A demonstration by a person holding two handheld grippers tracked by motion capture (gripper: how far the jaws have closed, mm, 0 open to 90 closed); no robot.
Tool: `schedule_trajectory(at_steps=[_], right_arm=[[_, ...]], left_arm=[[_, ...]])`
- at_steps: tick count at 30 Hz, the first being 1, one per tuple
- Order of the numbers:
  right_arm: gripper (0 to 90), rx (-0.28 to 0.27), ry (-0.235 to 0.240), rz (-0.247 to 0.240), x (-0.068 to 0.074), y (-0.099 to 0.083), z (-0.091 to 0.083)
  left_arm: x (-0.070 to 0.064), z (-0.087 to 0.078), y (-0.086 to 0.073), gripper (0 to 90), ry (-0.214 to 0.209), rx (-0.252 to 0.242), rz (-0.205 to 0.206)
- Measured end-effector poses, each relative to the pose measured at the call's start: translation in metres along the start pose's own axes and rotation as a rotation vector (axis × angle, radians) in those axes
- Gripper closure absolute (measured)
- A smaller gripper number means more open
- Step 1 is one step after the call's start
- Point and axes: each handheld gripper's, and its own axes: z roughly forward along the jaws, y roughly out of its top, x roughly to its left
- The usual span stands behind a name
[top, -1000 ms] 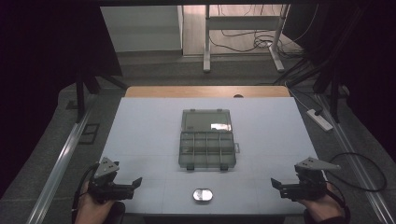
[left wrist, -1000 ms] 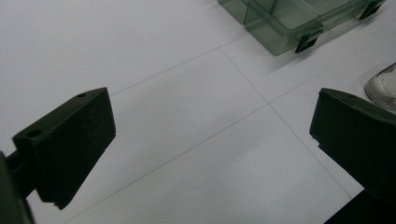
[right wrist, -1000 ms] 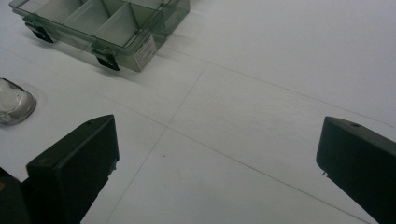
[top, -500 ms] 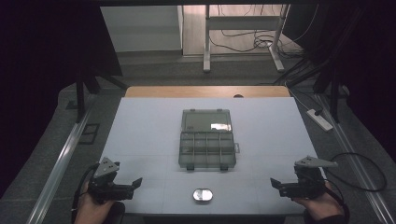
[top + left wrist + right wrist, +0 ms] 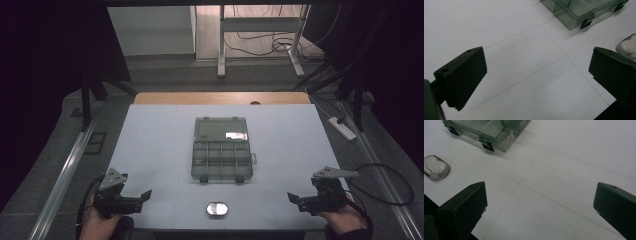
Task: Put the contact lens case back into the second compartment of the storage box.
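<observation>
A clear green compartment box (image 5: 221, 148) lies open in the middle of the white table (image 5: 155, 135), lid folded back toward the far side. Its near corner shows in the left gripper view (image 5: 574, 15) and in the right gripper view (image 5: 489, 132). A small oval silvery object (image 5: 216, 208) rests near the front edge, also seen in the left gripper view (image 5: 627, 46) and the right gripper view (image 5: 435, 167). My left gripper (image 5: 145, 196) hovers at the front left, open and empty. My right gripper (image 5: 291, 198) hovers at the front right, open and empty.
A wooden strip (image 5: 220, 98) borders the table's far edge. A power strip (image 5: 342, 128) and cables lie on the floor to the right. A metal rail (image 5: 65, 175) runs along the left side. Desk legs (image 5: 220, 45) stand beyond.
The right gripper has shifted slightly lower and toward the front edge. The left gripper and the objects have stayed where they were.
</observation>
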Motion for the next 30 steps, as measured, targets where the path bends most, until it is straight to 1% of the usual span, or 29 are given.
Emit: schedule_trajectory(at_steps=[3,7,13,16,19,20,21,23,26,30], right_arm=[[0.0,-0.007,0.013,-0.014,0.000,0.003,0.002],[0.0,-0.012,0.045,-0.022,0.000,0.008,0.005],[0.0,-0.022,0.064,-0.056,0.002,0.014,0.011],[0.0,-0.018,0.103,-0.073,0.004,0.019,0.014],[0.0,0.009,0.143,-0.081,0.006,0.023,0.019],[0.0,0.009,0.151,-0.084,0.007,0.024,0.021],[0.0,-0.002,0.158,-0.081,0.008,0.025,0.023],[0.0,0.000,0.180,-0.072,0.011,0.027,0.026],[0.0,-0.001,0.176,-0.093,0.016,0.030,0.029],[0.0,0.005,0.180,-0.104,0.022,0.033,0.035]], left_arm=[[0.000,0.000,0.000,1.5,0.000,-0.001,-0.005],[0.001,0.000,0.000,1.5,-0.002,0.001,-0.011],[0.001,0.000,0.000,1.6,-0.001,0.000,-0.014],[0.001,0.000,0.000,1.6,-0.001,-0.002,-0.015],[0.002,0.000,0.000,1.6,-0.002,-0.003,-0.017],[0.002,0.000,0.000,1.6,-0.001,-0.003,-0.017],[0.002,0.000,0.000,1.6,-0.001,-0.002,-0.018],[0.002,0.000,0.000,1.6,-0.001,-0.003,-0.018],[0.002,0.000,0.000,1.6,-0.002,-0.003,-0.019],[0.002,0.000,0.000,1.6,-0.002,-0.003,-0.019]])
